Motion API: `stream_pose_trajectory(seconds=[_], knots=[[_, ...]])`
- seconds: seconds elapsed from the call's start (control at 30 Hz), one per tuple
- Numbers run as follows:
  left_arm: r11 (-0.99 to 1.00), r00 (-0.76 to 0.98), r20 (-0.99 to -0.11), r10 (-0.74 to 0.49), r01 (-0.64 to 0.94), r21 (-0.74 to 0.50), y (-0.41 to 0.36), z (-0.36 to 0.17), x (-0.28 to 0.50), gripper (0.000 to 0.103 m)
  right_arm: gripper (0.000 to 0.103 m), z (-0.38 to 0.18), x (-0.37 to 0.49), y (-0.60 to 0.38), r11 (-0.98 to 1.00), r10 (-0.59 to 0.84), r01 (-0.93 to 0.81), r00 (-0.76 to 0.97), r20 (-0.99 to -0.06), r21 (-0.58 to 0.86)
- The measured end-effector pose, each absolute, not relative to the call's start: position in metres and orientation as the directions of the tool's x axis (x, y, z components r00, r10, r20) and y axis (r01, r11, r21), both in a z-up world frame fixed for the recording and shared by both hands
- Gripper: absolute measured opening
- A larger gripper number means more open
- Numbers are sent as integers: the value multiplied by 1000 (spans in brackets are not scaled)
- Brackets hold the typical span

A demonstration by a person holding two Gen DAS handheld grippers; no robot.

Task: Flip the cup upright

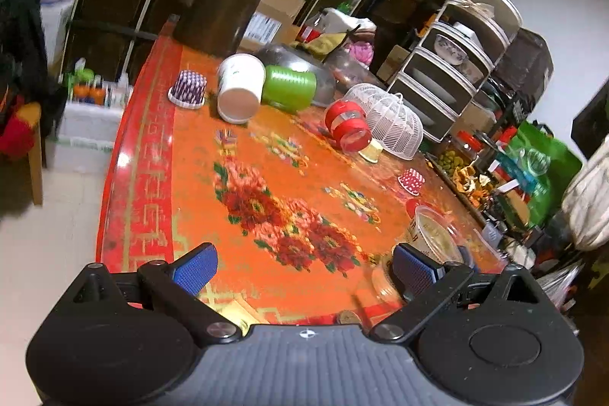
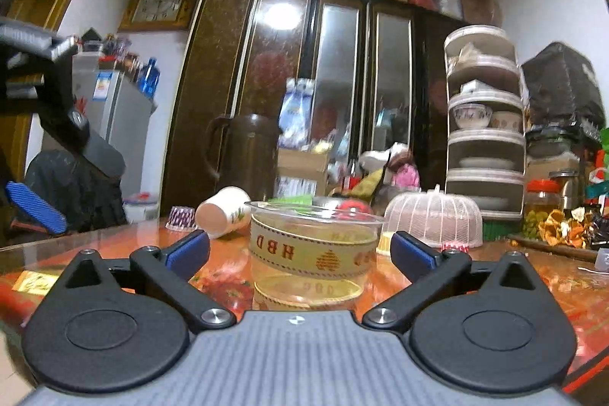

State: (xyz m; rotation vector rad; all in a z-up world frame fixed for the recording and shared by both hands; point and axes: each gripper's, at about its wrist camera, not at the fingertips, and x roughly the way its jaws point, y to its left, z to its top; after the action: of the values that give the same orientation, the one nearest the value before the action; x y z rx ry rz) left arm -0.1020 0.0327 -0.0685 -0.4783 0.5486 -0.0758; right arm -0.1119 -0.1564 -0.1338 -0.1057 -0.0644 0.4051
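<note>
Right gripper (image 2: 300,253) spread, clear cup (image 2: 314,246) upright, seemingly untouched

clear cup (image 2: 313,246) band: "HBD" | other labels: too blurred to read

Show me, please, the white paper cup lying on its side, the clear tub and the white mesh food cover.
white paper cup (image 1: 240,87), left wrist view, its side wall.
clear tub (image 2: 312,246), right wrist view, its printed band.
white mesh food cover (image 2: 434,219), right wrist view, its dome.
</note>
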Motion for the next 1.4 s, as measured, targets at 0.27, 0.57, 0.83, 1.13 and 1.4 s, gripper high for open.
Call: stream_pose_trajectory(seconds=[0.27, 0.57, 0.83, 1.13, 1.4], knots=[[973, 842, -524, -128, 3, -233, -9, -45, -109, 101, 102, -59, -139, -202, 941, 303, -332, 911, -281, -63], [973, 829, -530, -177, 68, -218, -46, -11, -121, 101, 102, -9, -133, -242, 925, 373, -363, 802, -466, 114], [978, 842, -516, -155, 56, -202, -45, -2, -126, 101, 102, -12, -129, -228, 903, 414, -415, 774, -478, 111], [978, 830, -531, -170, 77, -193, -51, -4, -126, 101, 102, -12, -132, -231, 901, 423, -416, 778, -465, 125], [978, 825, -538, -172, 79, -191, -53, -6, -126, 101, 102, -12, -134, -229, 898, 427, -425, 785, -450, 110]])
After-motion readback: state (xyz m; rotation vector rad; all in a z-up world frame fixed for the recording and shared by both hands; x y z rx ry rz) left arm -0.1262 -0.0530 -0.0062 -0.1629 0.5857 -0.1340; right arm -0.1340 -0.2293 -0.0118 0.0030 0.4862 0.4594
